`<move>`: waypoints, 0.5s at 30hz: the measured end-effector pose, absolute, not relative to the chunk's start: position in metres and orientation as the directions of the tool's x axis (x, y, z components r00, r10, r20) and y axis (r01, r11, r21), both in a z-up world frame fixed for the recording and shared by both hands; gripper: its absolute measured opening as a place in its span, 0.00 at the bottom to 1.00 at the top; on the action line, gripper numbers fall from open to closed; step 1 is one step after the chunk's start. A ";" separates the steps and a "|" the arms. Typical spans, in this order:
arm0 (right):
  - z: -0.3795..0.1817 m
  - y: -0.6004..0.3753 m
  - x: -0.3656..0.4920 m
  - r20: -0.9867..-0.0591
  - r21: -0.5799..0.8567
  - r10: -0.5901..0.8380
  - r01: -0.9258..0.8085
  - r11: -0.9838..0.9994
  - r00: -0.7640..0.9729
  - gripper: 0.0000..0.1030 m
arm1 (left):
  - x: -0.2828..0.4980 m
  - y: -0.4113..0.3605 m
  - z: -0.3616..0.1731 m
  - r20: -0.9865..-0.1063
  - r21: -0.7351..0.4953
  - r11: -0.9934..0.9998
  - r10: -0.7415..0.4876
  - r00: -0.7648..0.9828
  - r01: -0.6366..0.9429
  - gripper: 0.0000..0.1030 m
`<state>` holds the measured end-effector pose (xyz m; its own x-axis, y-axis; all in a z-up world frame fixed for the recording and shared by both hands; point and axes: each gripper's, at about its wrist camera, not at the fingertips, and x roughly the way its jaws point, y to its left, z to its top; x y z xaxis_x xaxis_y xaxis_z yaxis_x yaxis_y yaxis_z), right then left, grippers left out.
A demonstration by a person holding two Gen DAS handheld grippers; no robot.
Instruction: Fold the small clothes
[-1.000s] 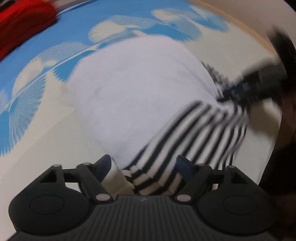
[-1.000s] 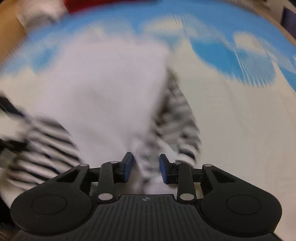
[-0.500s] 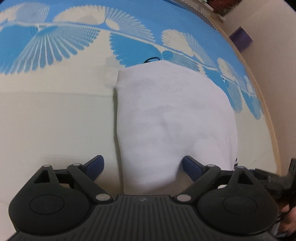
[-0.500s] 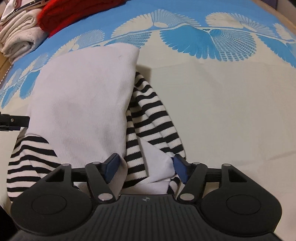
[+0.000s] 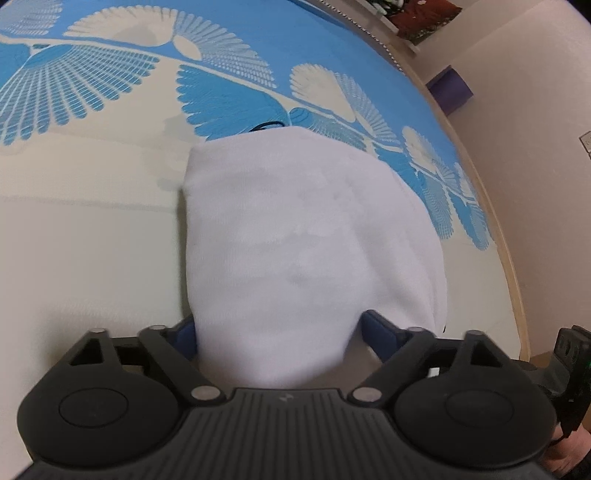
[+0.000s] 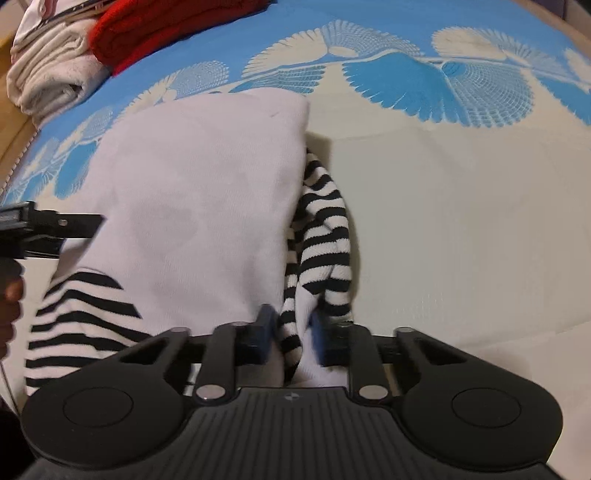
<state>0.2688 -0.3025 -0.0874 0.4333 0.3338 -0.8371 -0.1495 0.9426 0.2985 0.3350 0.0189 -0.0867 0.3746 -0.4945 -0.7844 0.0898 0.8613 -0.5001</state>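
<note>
A small white top (image 5: 303,229) with black-and-white striped sleeves lies on the bedspread, folded so its plain white back faces up. My left gripper (image 5: 279,325) straddles the near end of that white panel. Its jaws are wide and closing, and the right pad still stands clear of the cloth. In the right wrist view the white top (image 6: 199,192) has one striped sleeve (image 6: 325,236) trailing along its right edge. My right gripper (image 6: 291,325) is closing on the near end of this sleeve, with the cloth pinched between the pads. The other striped sleeve (image 6: 81,306) lies at the lower left.
The bedspread (image 5: 110,92) is cream with blue fan patterns. A red knit (image 6: 166,29) and folded cream towels (image 6: 51,81) sit at the far left corner. A wooden edge (image 5: 509,258) and a purple box (image 5: 448,90) border the right side.
The left gripper swung from the striped sleeve to the plain white end and drew nearer, its jaws narrowing. The right jaws opened wide, then closed in on the striped sleeve.
</note>
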 end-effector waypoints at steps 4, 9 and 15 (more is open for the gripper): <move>-0.087 -0.298 0.272 -0.831 0.307 0.338 -0.143 0.941 0.442 0.16 | 0.347 0.028 -0.074 -0.759 -0.515 0.850 -0.513 0.400 0.110 0.50; -0.086 -0.287 0.288 -0.792 0.361 0.369 -0.114 0.925 0.487 0.14 | 0.357 0.046 -0.036 -0.739 -0.418 0.892 -0.443 0.507 0.171 0.47; -0.074 -0.251 0.318 -0.709 0.423 0.423 -0.141 0.895 0.564 0.14 | 0.372 0.087 -0.015 -0.745 -0.271 0.956 -0.280 0.606 0.109 0.64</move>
